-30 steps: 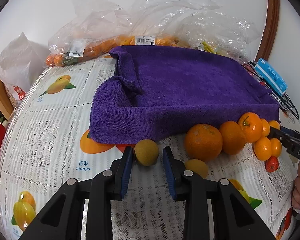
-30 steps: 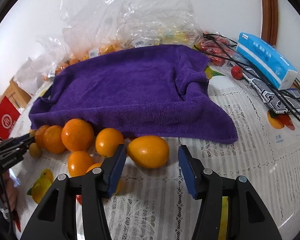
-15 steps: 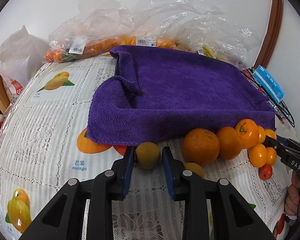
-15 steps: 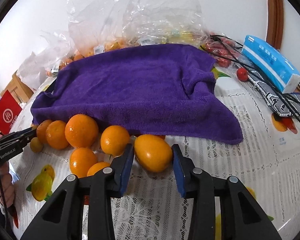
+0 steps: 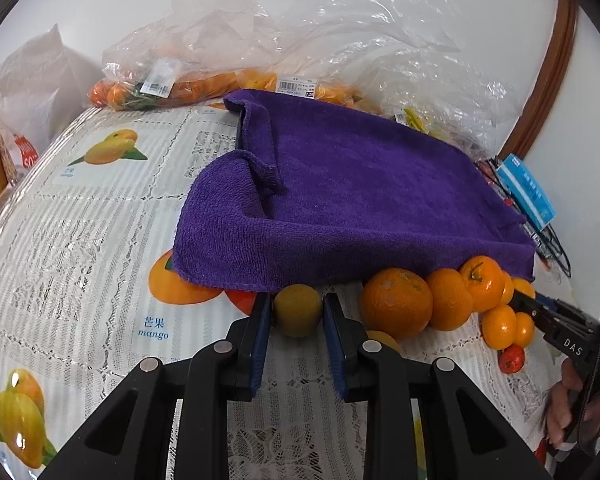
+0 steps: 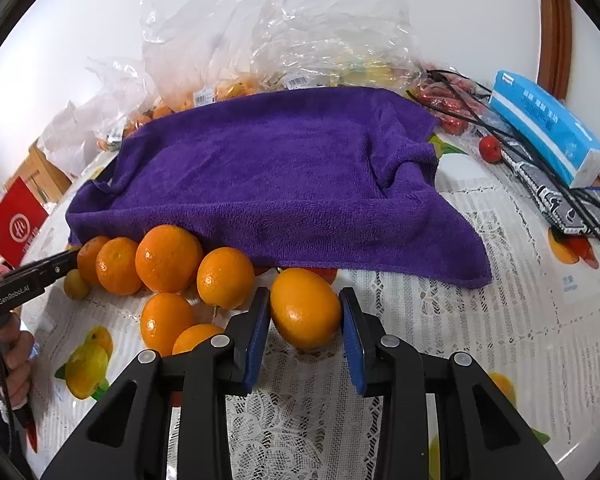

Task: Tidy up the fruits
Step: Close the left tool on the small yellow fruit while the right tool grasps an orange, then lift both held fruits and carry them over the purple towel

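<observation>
1. Blue pads of our left gripper (image 5: 296,316) are clamped on a small round yellow-green fruit (image 5: 297,310), which sits on the white lace tablecloth (image 5: 80,248) just at the near hem of the purple terry towel (image 5: 360,200).
2. Our right gripper (image 6: 305,314) has its jaws closing, and the pads look to be touching both flanks of an egg-shaped orange fruit (image 6: 305,307) that lies between them.
3. That orange fruit lies dead ahead of the right fingers, touching the cloth, with its long axis tilted from far-left to near-right, so the pads meet it across the narrower girth.
4. The yellow-green fruit is near enough a ball; we can tell no pointing end.
5. Left of the right gripper lies the cluster of round oranges (image 6: 168,258), close beside the held fruit.
6. We judge that both lifts must go straight up to clear towel and neighbours.
</observation>
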